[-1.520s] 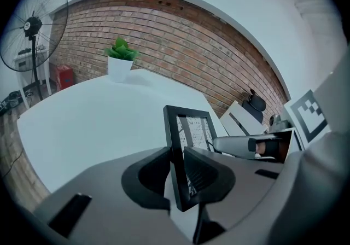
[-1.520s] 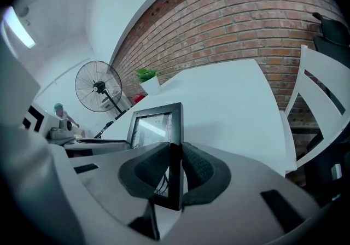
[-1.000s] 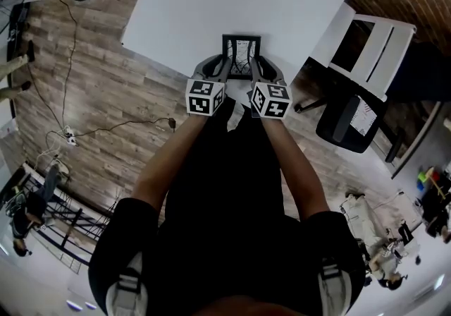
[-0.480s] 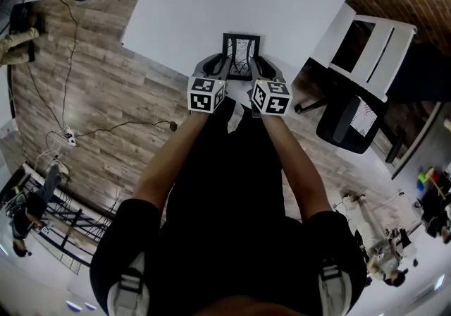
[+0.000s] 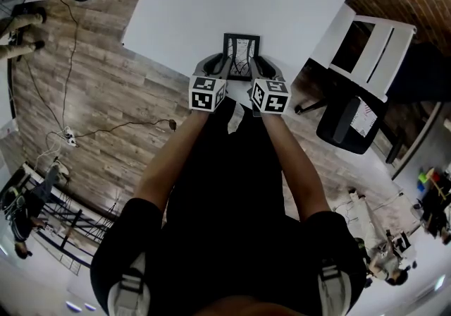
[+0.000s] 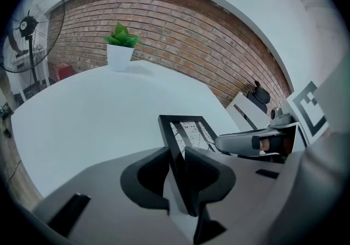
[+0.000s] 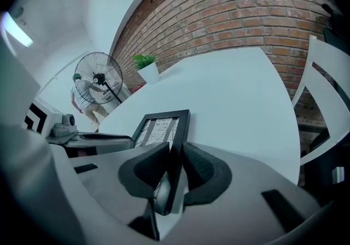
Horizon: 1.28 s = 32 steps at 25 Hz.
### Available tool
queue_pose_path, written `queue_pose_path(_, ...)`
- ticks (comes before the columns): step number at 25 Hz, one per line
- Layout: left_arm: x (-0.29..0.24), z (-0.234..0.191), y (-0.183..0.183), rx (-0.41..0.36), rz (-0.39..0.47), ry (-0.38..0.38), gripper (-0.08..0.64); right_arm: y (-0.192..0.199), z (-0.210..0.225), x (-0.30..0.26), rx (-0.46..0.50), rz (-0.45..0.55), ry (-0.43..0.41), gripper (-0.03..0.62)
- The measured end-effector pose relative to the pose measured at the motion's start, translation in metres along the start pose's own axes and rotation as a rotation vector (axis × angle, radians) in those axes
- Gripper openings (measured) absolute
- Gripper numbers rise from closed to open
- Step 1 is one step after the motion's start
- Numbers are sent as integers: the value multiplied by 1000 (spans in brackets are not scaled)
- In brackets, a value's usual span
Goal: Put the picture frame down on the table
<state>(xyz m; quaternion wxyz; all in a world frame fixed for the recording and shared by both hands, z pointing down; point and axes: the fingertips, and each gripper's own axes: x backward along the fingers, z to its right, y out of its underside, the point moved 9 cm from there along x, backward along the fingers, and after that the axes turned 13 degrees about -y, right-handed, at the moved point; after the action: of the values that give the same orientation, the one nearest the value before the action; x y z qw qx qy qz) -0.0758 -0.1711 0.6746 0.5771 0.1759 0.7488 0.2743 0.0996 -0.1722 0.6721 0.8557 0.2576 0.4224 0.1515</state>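
A black picture frame (image 5: 241, 56) with a pale sketch-like print sits at the near edge of the white table (image 5: 211, 4). My left gripper (image 5: 220, 68) is shut on the frame's left side (image 6: 174, 145). My right gripper (image 5: 254, 68) is shut on the frame's right side (image 7: 179, 140). In the left gripper view the frame (image 6: 186, 132) tilts away over the tabletop, and the right gripper (image 6: 257, 143) shows beside it. From the right gripper view, the frame (image 7: 161, 129) lies low over the table. I cannot tell whether it touches the surface.
A potted green plant (image 6: 121, 47) stands at the table's far edge by the brick wall. A white chair (image 5: 370, 46) and a black office chair (image 5: 349, 120) are to the right. A standing fan (image 7: 98, 82) and a person (image 7: 90, 99) are at the left, cables (image 5: 106, 128) on the wooden floor.
Both grippers and the frame have shifted very slightly forward over the table edge; otherwise the hold is unchanged.
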Motion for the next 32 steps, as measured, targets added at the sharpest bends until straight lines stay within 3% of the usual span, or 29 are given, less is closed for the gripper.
queue_pose_path(28,13,-4,0,-16,28,-16,95,6,0,16,42,51,16,89)
queue_pose_path(32,21,-2,0,-45,45,-13,95,7,-1,26,66,46,22,37)
